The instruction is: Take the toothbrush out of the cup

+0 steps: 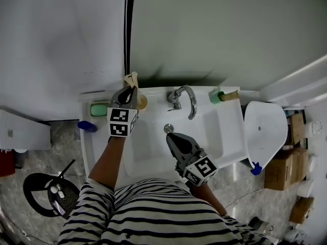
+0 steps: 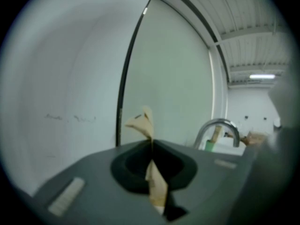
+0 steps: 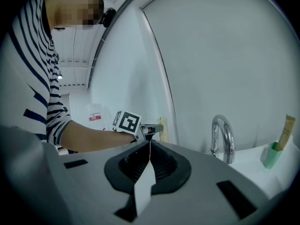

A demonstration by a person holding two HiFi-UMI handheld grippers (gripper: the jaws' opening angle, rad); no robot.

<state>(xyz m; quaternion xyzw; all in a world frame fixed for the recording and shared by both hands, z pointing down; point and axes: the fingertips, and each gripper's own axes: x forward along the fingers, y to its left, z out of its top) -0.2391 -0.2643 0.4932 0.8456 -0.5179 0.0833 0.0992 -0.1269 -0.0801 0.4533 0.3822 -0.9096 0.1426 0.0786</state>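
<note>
My left gripper (image 1: 130, 90) is shut on a tan toothbrush (image 1: 132, 79) at the back left of the white sink (image 1: 219, 137). The brush's end sticks up past the jaw tips. Just right of the gripper, a tan cup (image 1: 142, 102) stands partly hidden on the sink ledge. In the left gripper view the toothbrush (image 2: 144, 122) is pinched between the closed jaws of the left gripper (image 2: 151, 146). Over the basin my right gripper (image 1: 171, 137) is shut and holds nothing. The right gripper view looks past the right gripper (image 3: 150, 142) to the toothbrush (image 3: 163, 128) in the left gripper.
A chrome faucet (image 1: 185, 99) rises at the sink's back middle. A green cup (image 1: 215, 96) with a wooden handle in it stands to its right. A green soap dish (image 1: 98, 108) lies on the left ledge. Cardboard boxes (image 1: 286, 162) stand on the floor at right.
</note>
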